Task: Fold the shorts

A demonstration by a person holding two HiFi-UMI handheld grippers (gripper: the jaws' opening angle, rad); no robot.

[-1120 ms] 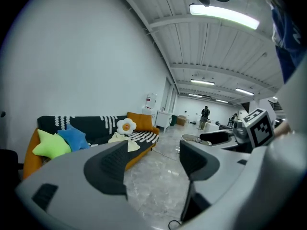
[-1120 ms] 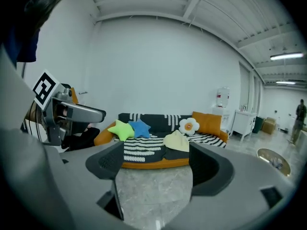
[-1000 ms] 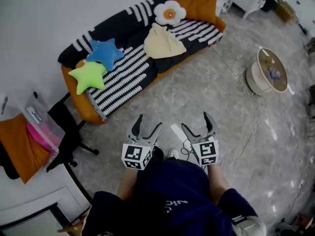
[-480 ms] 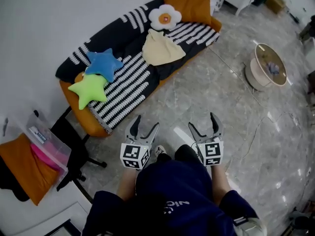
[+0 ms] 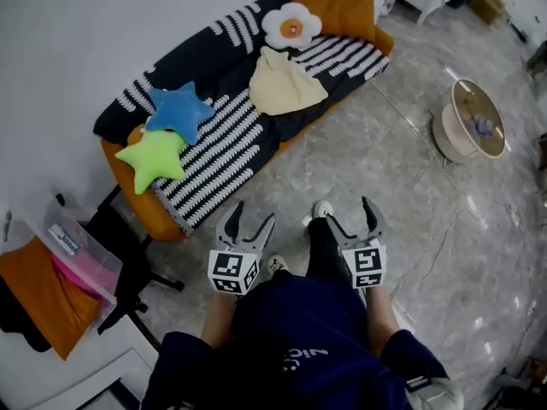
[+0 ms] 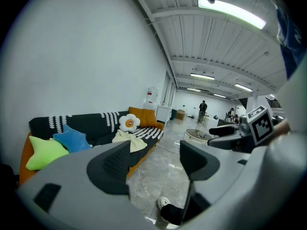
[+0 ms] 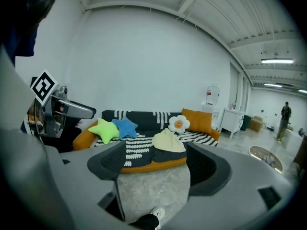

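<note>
Here the left gripper (image 5: 256, 211) and right gripper (image 5: 345, 209) both gape empty, the right's jaws having just narrowed, over marble floor (image 5: 385, 169) before a striped sofa (image 5: 224, 148) bearing cream shorts (image 5: 285, 84).

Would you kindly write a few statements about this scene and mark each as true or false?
1. The pale yellow shorts lie on the striped sofa. True.
2. The left gripper holds the shorts. False: it is open and empty, away from the sofa.
3. A green star cushion sits beside a blue star cushion. True.
4. The right gripper is shut. False: its jaws stand apart with nothing between them, though they have just been closing slightly.
5. The flower cushion lies on the floor. False: it rests on the sofa.
</note>
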